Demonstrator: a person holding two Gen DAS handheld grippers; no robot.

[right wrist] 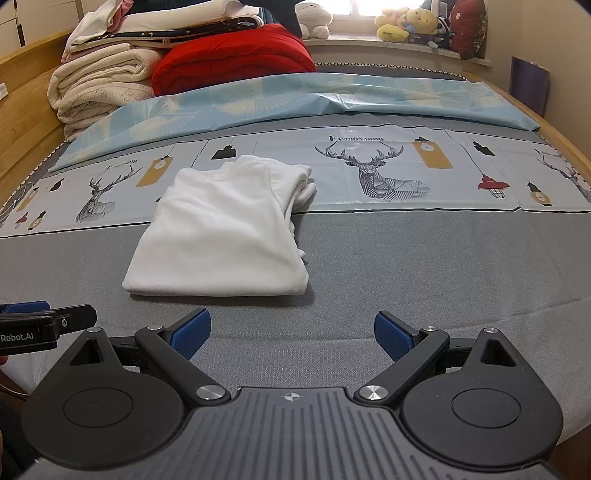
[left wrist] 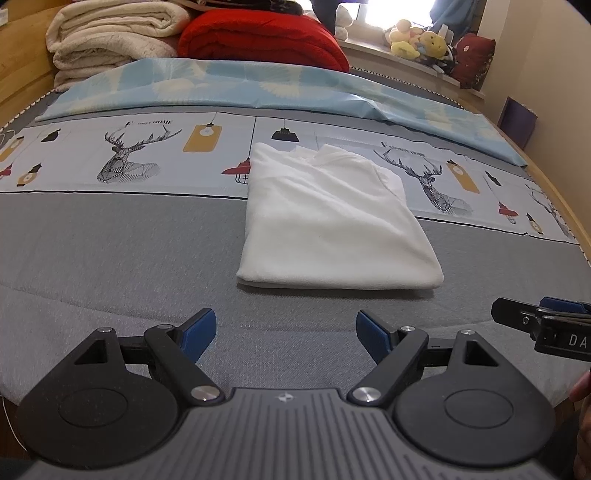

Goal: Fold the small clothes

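A white garment (left wrist: 332, 225) lies folded into a neat rectangle on the grey bed, its collar end toward the far side; in the right wrist view the white garment (right wrist: 225, 236) sits left of centre. My left gripper (left wrist: 286, 332) hovers over the grey sheet just short of the garment's near edge, open, nothing between its blue pads. My right gripper (right wrist: 291, 334) is also open and empty, near the front edge and to the right of the garment. The right gripper's tip (left wrist: 532, 317) shows at the left view's right edge, and the left gripper's tip (right wrist: 48, 317) at the right view's left edge.
A deer-print sheet (right wrist: 388, 173) and a light blue patterned cover (left wrist: 229, 85) cross the bed behind the garment. Cream blankets (left wrist: 110, 40) and a red quilt (left wrist: 266, 40) are stacked at the far left. Plush toys (right wrist: 410, 22) line the window sill. Wooden bed frame (right wrist: 22, 96) runs along the left.
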